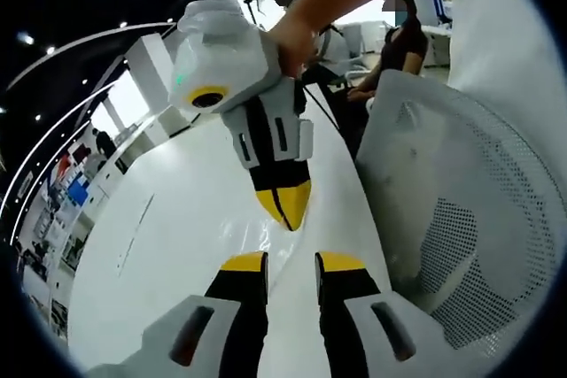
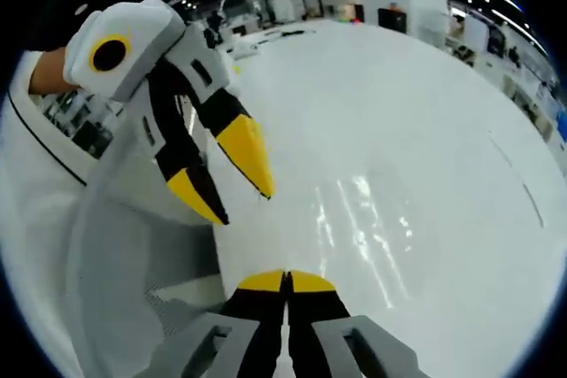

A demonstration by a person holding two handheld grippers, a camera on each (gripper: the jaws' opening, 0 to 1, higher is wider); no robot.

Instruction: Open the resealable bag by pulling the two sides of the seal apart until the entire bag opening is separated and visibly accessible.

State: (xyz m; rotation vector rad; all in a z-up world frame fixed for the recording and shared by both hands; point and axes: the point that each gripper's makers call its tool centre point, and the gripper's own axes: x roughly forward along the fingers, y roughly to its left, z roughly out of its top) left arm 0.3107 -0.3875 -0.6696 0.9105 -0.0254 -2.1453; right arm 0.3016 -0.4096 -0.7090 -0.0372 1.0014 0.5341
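Left gripper view, nearest first:
- My left gripper (image 1: 292,263): jaws wide, yellow tips well apart, nothing between them.
- Resealable bag (image 1: 270,241): clear film, only a faint crinkled sheen, lying on the table just ahead of my left jaws and under the tip of the other tool. I cannot make out its seal.
- Right gripper (image 1: 286,204): comes in from above, jaws pressed together, tip down at the bag. I cannot tell whether film is pinched.
- Table (image 1: 177,245): white, glossy, running away ahead of the jaws.
- Mesh chair (image 1: 461,201): white, to the right of the jaws.
- Hand (image 1: 297,37): gripping the right gripper's body.
- Seated person (image 1: 403,37): far beyond, by the bright windows.

Right gripper view, nearest first:
- My right gripper (image 2: 285,282): jaws closed, yellow tips touching.
- Left gripper (image 2: 220,173): ahead and to the left, jaws spread, tips pointing down toward the table (image 2: 399,130).
- Hand (image 2: 44,73): behind that tool's body.
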